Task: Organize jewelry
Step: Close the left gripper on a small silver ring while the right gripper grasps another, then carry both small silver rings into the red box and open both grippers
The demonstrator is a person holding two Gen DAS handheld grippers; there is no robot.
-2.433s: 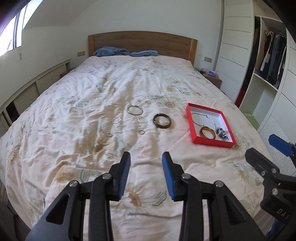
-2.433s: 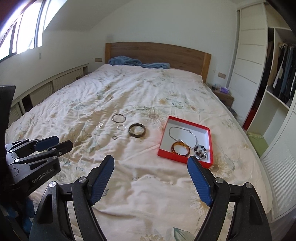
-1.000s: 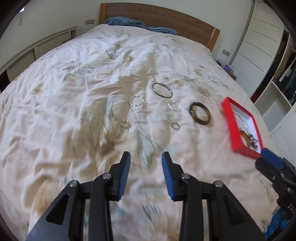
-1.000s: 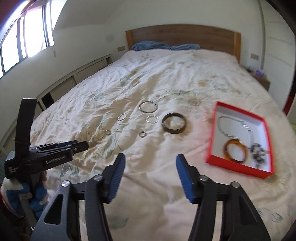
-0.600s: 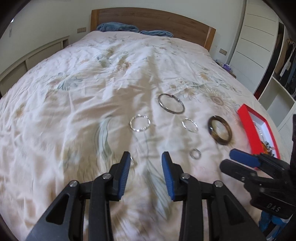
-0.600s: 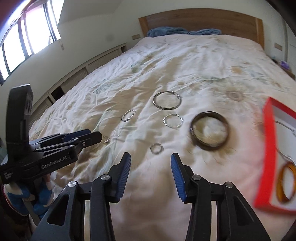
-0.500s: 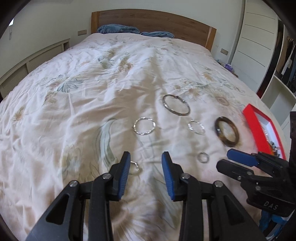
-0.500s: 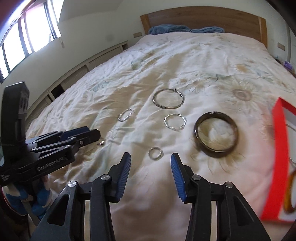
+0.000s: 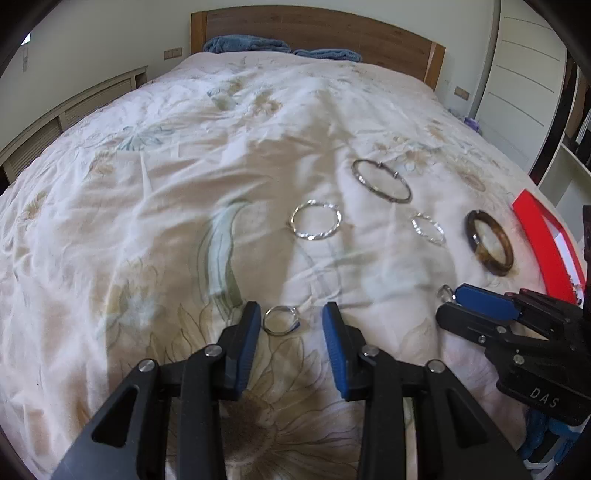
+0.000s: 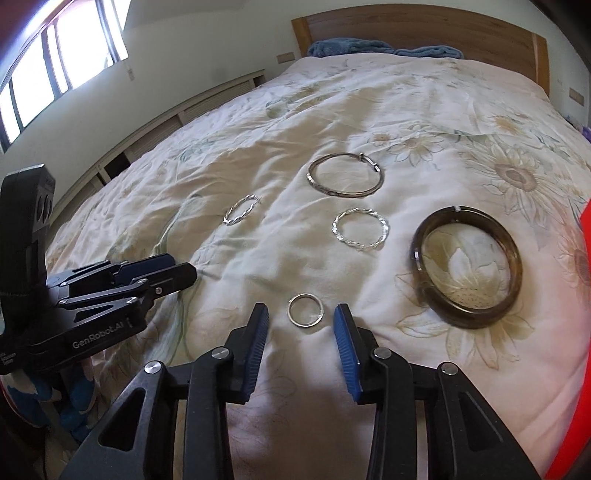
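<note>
Jewelry lies on a floral bedspread. My left gripper (image 9: 291,325) is open, its blue pads either side of a small silver ring (image 9: 279,320). My right gripper (image 10: 301,325) is open around another small silver ring (image 10: 306,309), which is partly hidden behind the right gripper in the left wrist view (image 9: 444,291). Further off lie two twisted silver bangles (image 9: 315,225) (image 9: 428,229), a large silver bangle (image 9: 381,180) and a dark brown bangle (image 9: 489,242). A red box (image 9: 546,243) sits at the right edge.
The wooden headboard (image 9: 317,27) and blue pillows (image 9: 245,43) are at the far end. A low white cabinet (image 10: 192,107) runs along the left wall. A white wardrobe (image 9: 524,74) stands at the right.
Both grippers have moved forward and down towards the bedspread. Each now has a small silver ring between its open pads. The red box has slid to the right edge of both views.
</note>
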